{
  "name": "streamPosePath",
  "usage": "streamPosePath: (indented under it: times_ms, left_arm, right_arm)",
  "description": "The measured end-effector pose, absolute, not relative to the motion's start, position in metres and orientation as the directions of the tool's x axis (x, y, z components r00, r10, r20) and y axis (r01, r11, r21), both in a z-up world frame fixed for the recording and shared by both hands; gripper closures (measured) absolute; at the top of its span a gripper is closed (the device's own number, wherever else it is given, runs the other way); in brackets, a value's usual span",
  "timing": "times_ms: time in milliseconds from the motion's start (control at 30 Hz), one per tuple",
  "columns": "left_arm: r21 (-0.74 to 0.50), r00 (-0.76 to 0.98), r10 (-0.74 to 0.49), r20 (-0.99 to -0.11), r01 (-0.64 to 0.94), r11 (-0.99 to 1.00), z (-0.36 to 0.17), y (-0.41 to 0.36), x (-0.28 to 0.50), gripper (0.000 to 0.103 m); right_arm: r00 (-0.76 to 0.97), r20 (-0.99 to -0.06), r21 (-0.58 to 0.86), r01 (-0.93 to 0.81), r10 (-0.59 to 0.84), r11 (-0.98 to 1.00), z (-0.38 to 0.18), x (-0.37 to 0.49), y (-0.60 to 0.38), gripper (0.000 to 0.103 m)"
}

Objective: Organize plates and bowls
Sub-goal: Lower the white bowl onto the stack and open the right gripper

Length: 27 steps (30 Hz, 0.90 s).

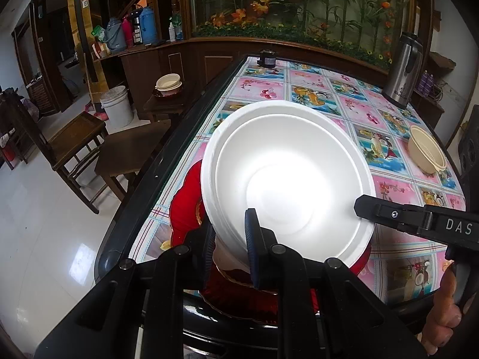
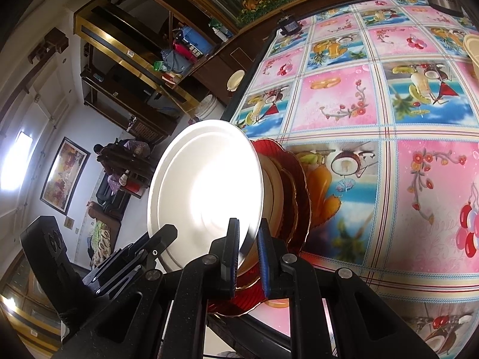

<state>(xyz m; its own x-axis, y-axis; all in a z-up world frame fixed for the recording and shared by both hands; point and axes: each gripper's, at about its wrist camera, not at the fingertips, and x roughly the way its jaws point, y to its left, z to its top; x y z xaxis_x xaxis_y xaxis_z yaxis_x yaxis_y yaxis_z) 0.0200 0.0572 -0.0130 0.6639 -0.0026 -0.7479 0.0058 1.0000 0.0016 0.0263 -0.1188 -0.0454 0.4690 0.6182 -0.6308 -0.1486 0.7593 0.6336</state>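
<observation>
A white foam bowl (image 1: 287,173) hangs tilted over a stack of red plates (image 1: 182,212) at the near left corner of the table. My left gripper (image 1: 230,224) is shut on the bowl's near rim, one blue pad inside and one outside. My right gripper (image 1: 359,206) comes in from the right and touches the right side of the rim. In the right wrist view the right gripper (image 2: 248,224) is shut on the white bowl's (image 2: 206,191) rim. The left gripper (image 2: 167,230) shows at the lower left. Cream dishes (image 2: 275,191) lie on the red plates (image 2: 302,185) under the bowl.
A cream bowl (image 1: 425,149) stands at the table's right side, a steel thermos jug (image 1: 404,68) at the far right corner. The black table edge (image 1: 167,155) runs along the left. Beyond it are wooden chairs (image 1: 74,137) and a stool holding bowls (image 1: 169,85).
</observation>
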Motion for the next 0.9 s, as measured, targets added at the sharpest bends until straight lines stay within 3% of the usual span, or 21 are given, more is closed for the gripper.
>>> streamPosePath:
  times_ms: [200,333,500,633,900]
  left_arm:
    - [-0.005,0.664,-0.008,-0.748,0.007,1.0,-0.013,0.058,0.02,0.077]
    - [0.008,0.674,-0.003,-0.739,0.013,1.0,-0.011,0.057,0.02,0.051]
    - [0.035,0.707,0.027,-0.707,-0.003,0.999,-0.003,0.057,0.015,0.044]
    - [0.066,0.733,0.064,-0.677,-0.027,0.997,0.005,0.058,0.011,0.027]
    - [0.103,0.764,0.112,-0.636,-0.059,0.993,0.015,0.056,0.006,0.021]
  right_arm:
    - [0.464,-0.629,0.639,-0.149,0.624,0.754,-0.047,0.028,-0.119,0.088]
    - [0.458,-0.626,0.642,-0.155,0.631,0.751,-0.047,0.029,-0.118,0.081]
    - [0.463,-0.621,0.644,-0.159,0.633,0.748,-0.045,0.029,-0.122,0.08]
    - [0.48,-0.609,0.652,-0.15,0.632,0.743,-0.044,0.028,-0.131,0.08]
    - [0.522,-0.598,0.661,-0.11,0.609,0.743,-0.044,0.025,-0.157,0.074]
